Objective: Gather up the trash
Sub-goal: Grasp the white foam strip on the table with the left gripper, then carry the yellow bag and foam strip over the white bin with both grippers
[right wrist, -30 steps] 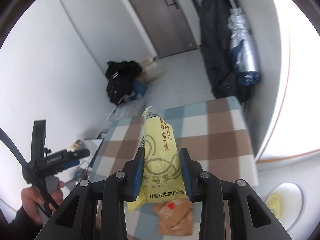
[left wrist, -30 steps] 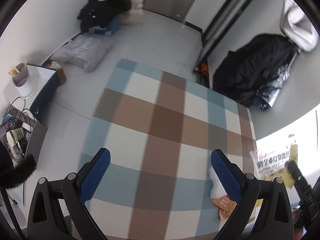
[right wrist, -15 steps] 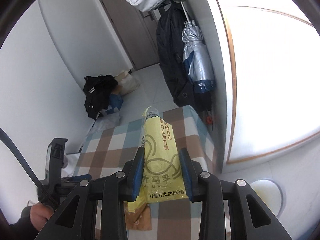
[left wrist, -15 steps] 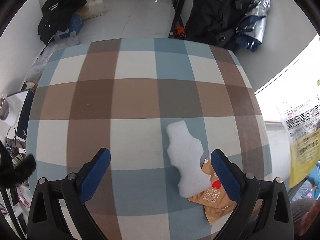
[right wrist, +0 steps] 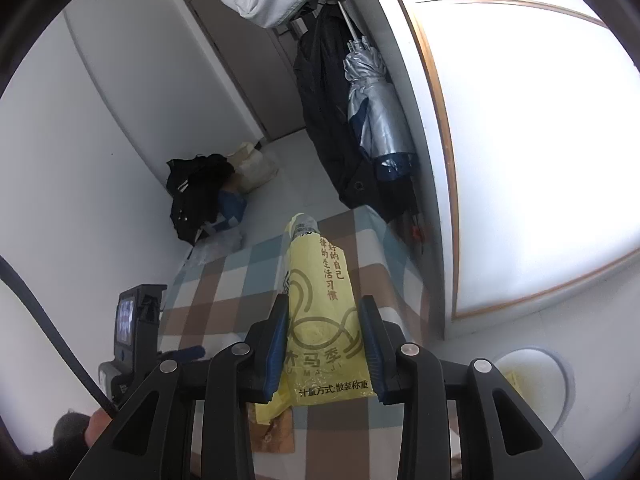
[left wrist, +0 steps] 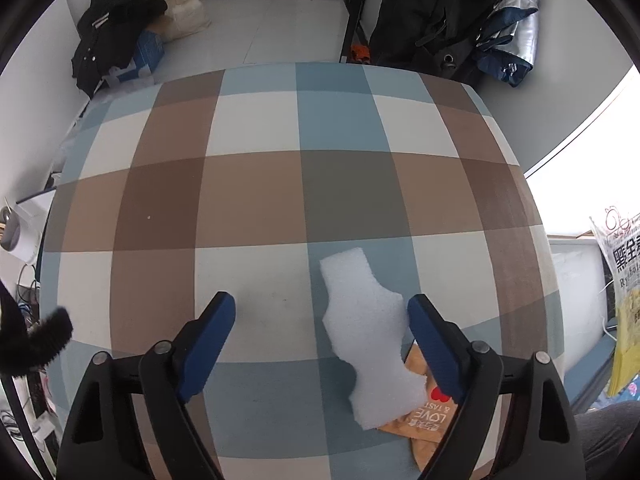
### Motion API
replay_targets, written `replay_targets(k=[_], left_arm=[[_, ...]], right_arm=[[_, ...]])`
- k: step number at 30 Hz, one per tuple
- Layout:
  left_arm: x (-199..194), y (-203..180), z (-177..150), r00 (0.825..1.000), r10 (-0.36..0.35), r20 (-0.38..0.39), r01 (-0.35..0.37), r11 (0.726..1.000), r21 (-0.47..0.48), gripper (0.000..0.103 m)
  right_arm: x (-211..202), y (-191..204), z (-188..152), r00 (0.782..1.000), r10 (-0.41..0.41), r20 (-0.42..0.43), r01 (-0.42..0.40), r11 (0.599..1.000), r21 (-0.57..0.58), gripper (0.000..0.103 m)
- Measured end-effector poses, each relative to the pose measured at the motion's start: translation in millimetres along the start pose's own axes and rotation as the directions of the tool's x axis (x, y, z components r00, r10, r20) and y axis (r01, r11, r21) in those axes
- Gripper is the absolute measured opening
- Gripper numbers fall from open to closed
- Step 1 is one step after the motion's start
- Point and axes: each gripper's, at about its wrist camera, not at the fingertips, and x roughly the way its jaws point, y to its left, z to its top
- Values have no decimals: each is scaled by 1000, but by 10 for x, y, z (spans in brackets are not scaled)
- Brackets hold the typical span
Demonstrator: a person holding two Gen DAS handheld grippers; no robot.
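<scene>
So the white foam scrap (left wrist: 370,338) is the thing to watch here. A second ago the left wrist view was mostly floor and the far end of the table, with the foam barely peeking past one finger. Now the left gripper (left wrist: 322,322) has swung down over the near part of the checkered table (left wrist: 248,200), and its jaws have narrowed a bit from how wide they were half a second ago. The foam lies flat near the table's near right corner, right beside the inner face of the right-hand finger, overlapping a brown paper snack wrapper (left wrist: 424,420) with a red heart and "LOVE" printed on it. I'd say that means the foam is the next pickup, but it's off to one side of the gap, so the gripper probably needs to shift toward that corner first. It's spread apart with nothing in it.

Meanwhile the right gripper (right wrist: 325,338) hasn't let go of anything: it's clamped on the yellow snack bag (right wrist: 320,304), which sticks out forward between the blue pads, lifted above the table's right edge. It has drifted further toward that edge than a second ago. There's a white round bin (right wrist: 560,384) on the floor just past that edge, with something yellow already in it, so my guess is the bag's headed there.
</scene>
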Motion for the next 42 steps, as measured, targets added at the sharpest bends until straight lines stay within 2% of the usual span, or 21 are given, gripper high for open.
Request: replay_targets(k=[5,7,9,10,24,32,35,38,42], left_arm=[[12,-1,13,1000,-19,-12,19,1000,-6,65],[7,-9,20,999,-30,-14,30,1000,-1,48],[6,-12,32,999,-38,-17,38,999,0,37],[12,-12,35,999,-39,-19,40,999,3,36],[-80,80,49,997,-81,0,81,997,-9,34],[-281,235,58,993,-102,59,104,994,-46,34],[-369,281,36,990,-121,75,126,990,-65,34],[-456,359,35,982,-175,74,182,979,-97,34],[-699,435,19,977,-166,131,181,978,-107,34]], right_arm=[[16,-9,-8,1000,5,-6,-5,1000,7,33],[31,-20,-9,1000,17,-14,-17,1000,21,33],[44,-31,-9,1000,19,-16,-19,999,32,33],[52,-29,-13,1000,17,-18,-16,999,32,33],[218,124,-59,998,0,-55,0,1000,1,33],[264,259,-106,998,-9,-65,7,1000,-24,33],[241,317,-122,998,-8,-57,6,999,-34,33],[203,377,-142,999,-7,-48,4,999,-51,33],[46,501,-164,1000,-14,1,14,995,-97,33]])
